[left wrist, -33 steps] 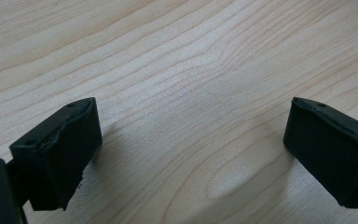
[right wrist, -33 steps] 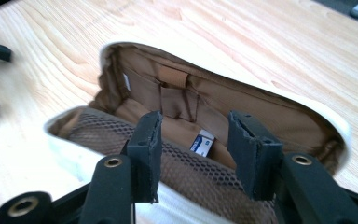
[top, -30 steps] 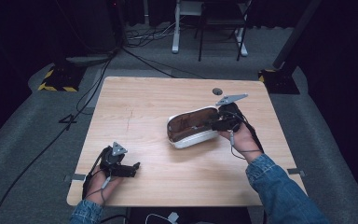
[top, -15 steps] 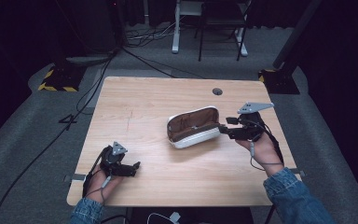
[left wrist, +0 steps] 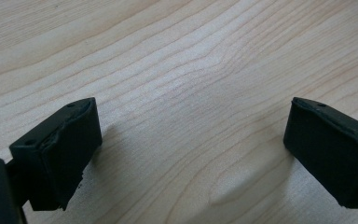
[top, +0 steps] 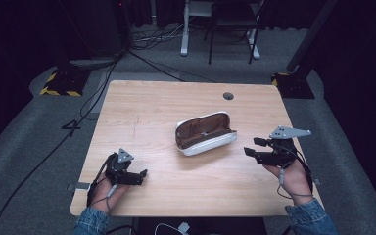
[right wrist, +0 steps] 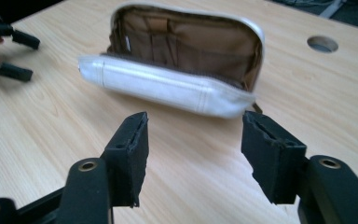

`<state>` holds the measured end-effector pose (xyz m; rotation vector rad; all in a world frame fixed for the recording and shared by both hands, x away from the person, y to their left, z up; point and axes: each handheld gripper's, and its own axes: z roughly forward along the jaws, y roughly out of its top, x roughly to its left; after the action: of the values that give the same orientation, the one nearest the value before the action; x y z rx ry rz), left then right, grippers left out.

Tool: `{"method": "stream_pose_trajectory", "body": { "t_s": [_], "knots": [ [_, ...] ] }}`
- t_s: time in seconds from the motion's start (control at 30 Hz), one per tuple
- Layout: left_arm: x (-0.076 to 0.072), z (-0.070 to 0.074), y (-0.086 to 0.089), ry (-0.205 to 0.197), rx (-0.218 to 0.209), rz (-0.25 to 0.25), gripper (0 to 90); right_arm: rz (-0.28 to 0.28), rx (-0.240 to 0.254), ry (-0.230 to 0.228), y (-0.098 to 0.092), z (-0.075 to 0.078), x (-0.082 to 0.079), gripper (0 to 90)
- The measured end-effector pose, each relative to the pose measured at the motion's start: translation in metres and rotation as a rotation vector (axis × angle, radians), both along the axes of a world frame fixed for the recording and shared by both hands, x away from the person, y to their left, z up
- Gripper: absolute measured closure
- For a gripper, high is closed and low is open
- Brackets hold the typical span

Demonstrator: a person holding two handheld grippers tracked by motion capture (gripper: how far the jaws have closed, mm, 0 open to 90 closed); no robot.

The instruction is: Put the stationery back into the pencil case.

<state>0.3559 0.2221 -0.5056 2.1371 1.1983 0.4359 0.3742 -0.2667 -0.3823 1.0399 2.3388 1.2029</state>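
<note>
At the near edge of the pale wooden table [top: 142, 112] I see my two black two-jaw grippers, one in each hand. My left gripper [top: 138, 175] sits low by the near left corner, and the hand [top: 108, 192] under it comes up from the bottom in a blue denim cuff. In the left gripper view its jaws are spread wide, with bare wood grain between them. Nothing is in them.

My right gripper [top: 252, 147] is over the near right side of the table, with a grey three-cornered plate on top. It points toward the middle. Its jaws have just been opening, and now they stand apart with nothing between them. In the right gripper view I look between the two black pads [right wrist: 130, 154] and see bare table, then the pouch a little farther on. The pads do not touch it.

The white zip pouch with a brown inside [top: 204, 133] lies on its side near the middle of the table, between my two grippers but closer to the right one. Its mouth is open, so I can see the brown lining and its little pockets.

Farther back, a small round hole [top: 228, 96] is cut in the table top near the far edge. Beyond the table the grey floor has black cables [top: 147, 61] on it.
</note>
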Motion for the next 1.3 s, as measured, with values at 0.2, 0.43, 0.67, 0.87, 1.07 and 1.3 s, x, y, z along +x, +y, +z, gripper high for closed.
{"method": "stream_pose_trajectory", "body": {
  "t_s": [0.2,0.43,0.67,0.87,1.07,1.3],
  "knots": [
    [0.0,0.0,0.0,0.0,0.0,0.0,4.5,-0.023,-0.022,-0.013,-0.012,-0.004,-0.014,40.2],
    [0.0,0.0,0.0,0.0,0.0,0.0,4.5,-0.079,-0.007,-0.001,-0.026,-0.019,-0.025,40.3],
    [0.0,0.0,0.0,0.0,0.0,0.0,4.5,-0.138,-0.006,0.038,-0.039,-0.044,-0.027,38.0],
    [0.0,0.0,0.0,0.0,0.0,0.0,4.4,-0.184,-0.019,0.05,-0.048,-0.069,-0.031,37.9],
    [0.0,0.0,0.0,0.0,0.0,0.0,4.5,-0.202,-0.057,0.05,-0.046,-0.088,-0.032,37.0],
    [0.0,0.0,0.0,0.0,0.0,0.0,4.4,-0.197,-0.071,0.054,-0.043,-0.101,-0.029,36.2]
  ]
}}
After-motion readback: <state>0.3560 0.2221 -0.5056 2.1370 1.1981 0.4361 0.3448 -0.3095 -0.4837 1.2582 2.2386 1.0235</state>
